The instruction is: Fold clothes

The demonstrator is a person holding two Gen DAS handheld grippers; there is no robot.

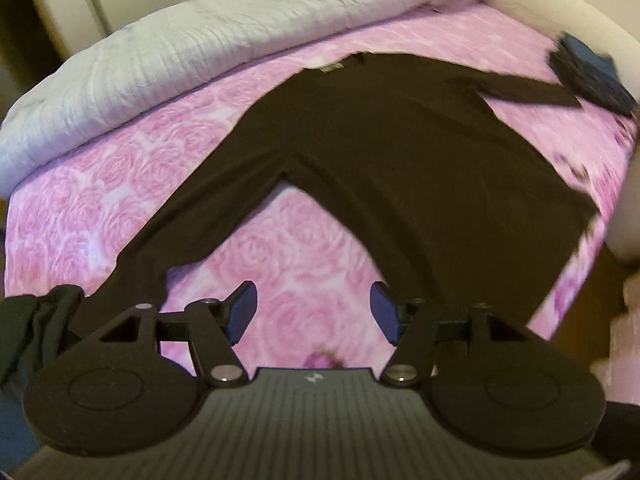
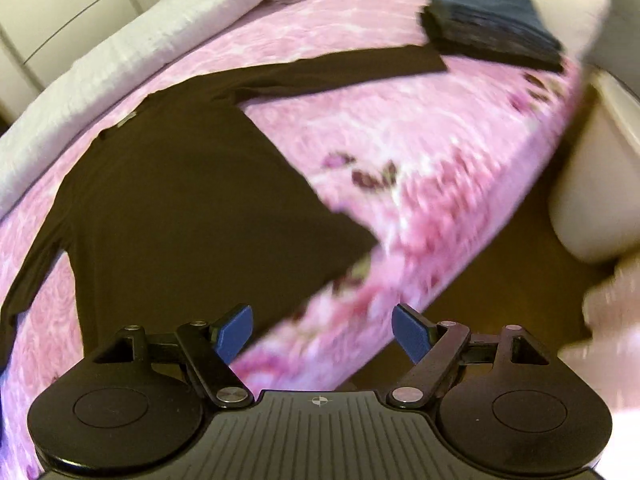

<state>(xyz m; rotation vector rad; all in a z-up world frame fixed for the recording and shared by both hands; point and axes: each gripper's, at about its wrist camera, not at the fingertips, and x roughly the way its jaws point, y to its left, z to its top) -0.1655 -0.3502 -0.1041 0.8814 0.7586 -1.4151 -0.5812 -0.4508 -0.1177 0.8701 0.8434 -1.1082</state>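
The black long-sleeved shirt (image 1: 400, 152) lies spread flat on the pink rose bedspread (image 1: 280, 248), sleeves out at 8 and 2 o'clock; left gripper (image 1: 313, 312) and right gripper (image 2: 322, 330) hover, jaws apart and empty; soft, light, limp cloth, likely best pinched at hem corners or cuffs.

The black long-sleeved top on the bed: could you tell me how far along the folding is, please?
Done: a stack of folded clothes sits at the far corner of the bed. In hand: nothing; the left gripper and right gripper hover with jaws open. Left: the black long-sleeved top lies flat, sleeves spread, no fold started.
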